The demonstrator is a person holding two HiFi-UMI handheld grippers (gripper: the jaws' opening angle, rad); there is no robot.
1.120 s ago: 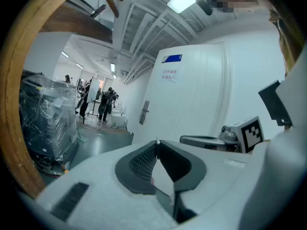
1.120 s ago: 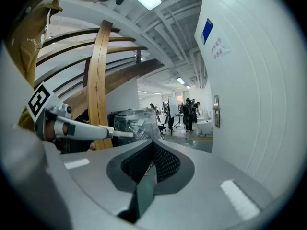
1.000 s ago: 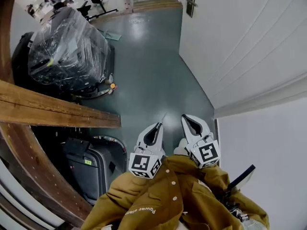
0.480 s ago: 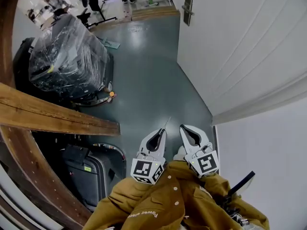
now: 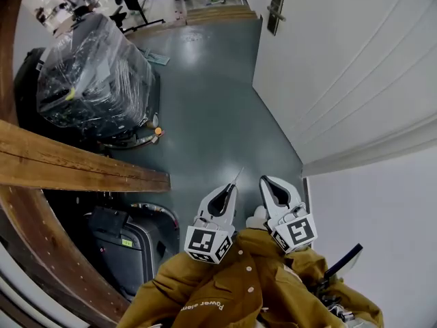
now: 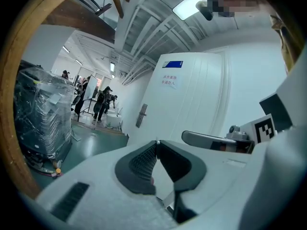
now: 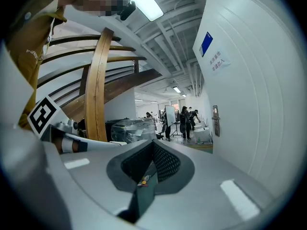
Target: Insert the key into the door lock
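Silvery and thin as a sliver, the key [image 5: 236, 177] shows in the head view as a short bright line jutting from the tip of the left gripper [image 5: 231, 186] and pointing up the picture over the grey-green floor [image 5: 205, 101]. Its bow is hidden between the jaws, which are closed on it. The right gripper [image 5: 263, 180] sits just beside it to the right, jaws together and holding nothing, and mustard-brown sleeves [image 5: 232, 285] carry both tools. The door lock [image 5: 276, 9], a dark upright plate with a lever handle, sits on the white door [image 5: 341, 67] far up the picture, well apart from the key's tip. A plastic-wrapped load [image 5: 95, 74] stands to the left, beyond a wooden beam [image 5: 75, 162]. In the left gripper view, the left gripper [image 6: 157, 143] has its ribbed pads meeting at a point, and the key [image 6: 157, 141] is only a tiny bright speck at that tip, seen end-on. The door lock [image 6: 142, 116] lies beyond it and a little to the left on the white door, with the right gripper alongside at the right. In the right gripper view, the jaws of the right gripper [image 7: 153, 143] meet with nothing between them. The door lock [image 7: 215, 120] is small on the door to the right, and the key cannot be made out.
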